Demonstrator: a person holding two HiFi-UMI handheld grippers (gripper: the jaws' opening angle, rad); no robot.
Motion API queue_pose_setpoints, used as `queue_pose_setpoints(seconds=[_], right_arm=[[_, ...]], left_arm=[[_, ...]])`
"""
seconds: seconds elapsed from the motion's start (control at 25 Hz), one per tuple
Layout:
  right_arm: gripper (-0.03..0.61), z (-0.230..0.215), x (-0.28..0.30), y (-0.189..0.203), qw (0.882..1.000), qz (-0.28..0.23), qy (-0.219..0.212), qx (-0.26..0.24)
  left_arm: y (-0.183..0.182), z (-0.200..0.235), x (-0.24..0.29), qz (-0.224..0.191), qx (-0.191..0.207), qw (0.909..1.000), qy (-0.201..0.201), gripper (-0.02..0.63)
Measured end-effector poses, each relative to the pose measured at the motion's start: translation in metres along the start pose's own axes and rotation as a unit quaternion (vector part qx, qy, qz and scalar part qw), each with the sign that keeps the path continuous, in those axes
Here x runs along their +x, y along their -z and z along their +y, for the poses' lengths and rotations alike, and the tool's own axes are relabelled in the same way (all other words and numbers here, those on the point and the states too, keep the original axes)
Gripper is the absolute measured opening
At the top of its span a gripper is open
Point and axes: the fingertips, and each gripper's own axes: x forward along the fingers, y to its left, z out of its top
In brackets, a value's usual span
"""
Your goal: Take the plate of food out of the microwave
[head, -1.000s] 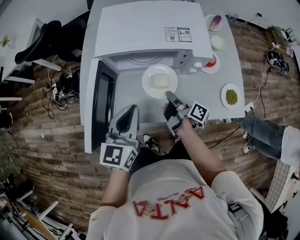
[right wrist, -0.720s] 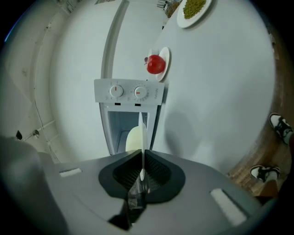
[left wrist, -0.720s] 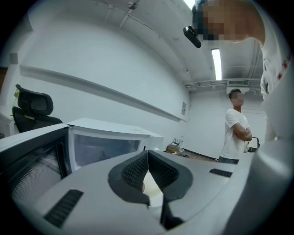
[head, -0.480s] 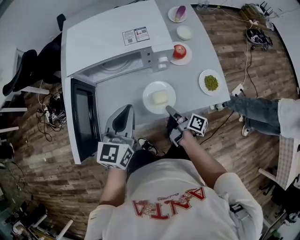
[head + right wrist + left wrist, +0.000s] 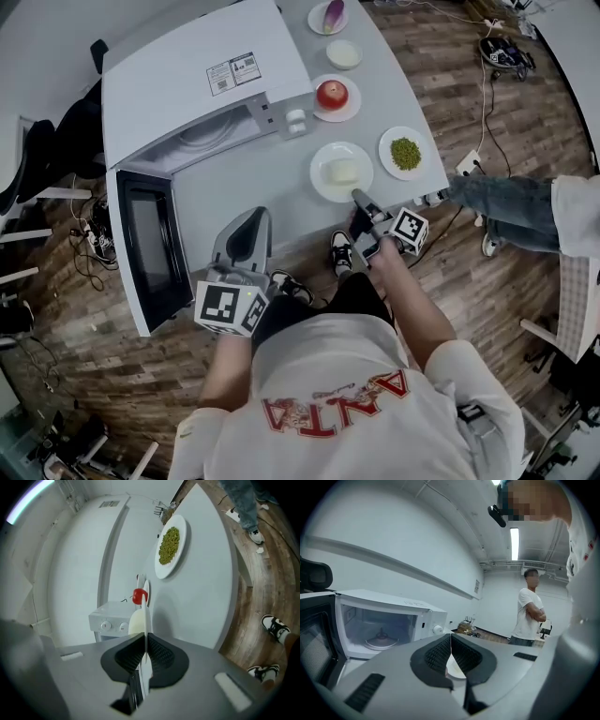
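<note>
The white plate (image 5: 341, 172) carries a pale block of food and lies outside the microwave (image 5: 197, 84), on the grey table (image 5: 234, 187) in front of the control panel. My right gripper (image 5: 358, 196) is shut on its near rim. In the right gripper view the plate (image 5: 146, 606) stands edge-on between the pads of the right gripper (image 5: 146, 641). My left gripper (image 5: 257, 216) hovers at the table's near edge, shut and empty. In the left gripper view the left gripper (image 5: 450, 641) points at the microwave (image 5: 379, 620), whose bare glass turntable (image 5: 380, 642) shows.
The microwave door (image 5: 142, 244) stands open to the left. An apple plate (image 5: 331, 95), a plate of green peas (image 5: 404, 152), a small white dish (image 5: 344, 53) and a purple vegetable plate (image 5: 330, 16) lie at the right. A person's legs (image 5: 511, 214) are beside the table.
The right gripper has drawn the plate from just in front of the microwave opening toward the right, near the peas plate. The left gripper stays shut at the table's near edge.
</note>
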Motion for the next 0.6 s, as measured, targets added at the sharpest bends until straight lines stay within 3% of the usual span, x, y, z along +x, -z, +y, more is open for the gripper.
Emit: queue_pose_setpoints(seconds=[0.6], right_arm=[[0.023, -0.01, 0.003, -0.019, 0.998, -0.013, 0.037, 0.041]], left_arm=[[0.003, -0.014, 0.017, 0.009, 0.0, 0.9999, 0.006, 0.011]])
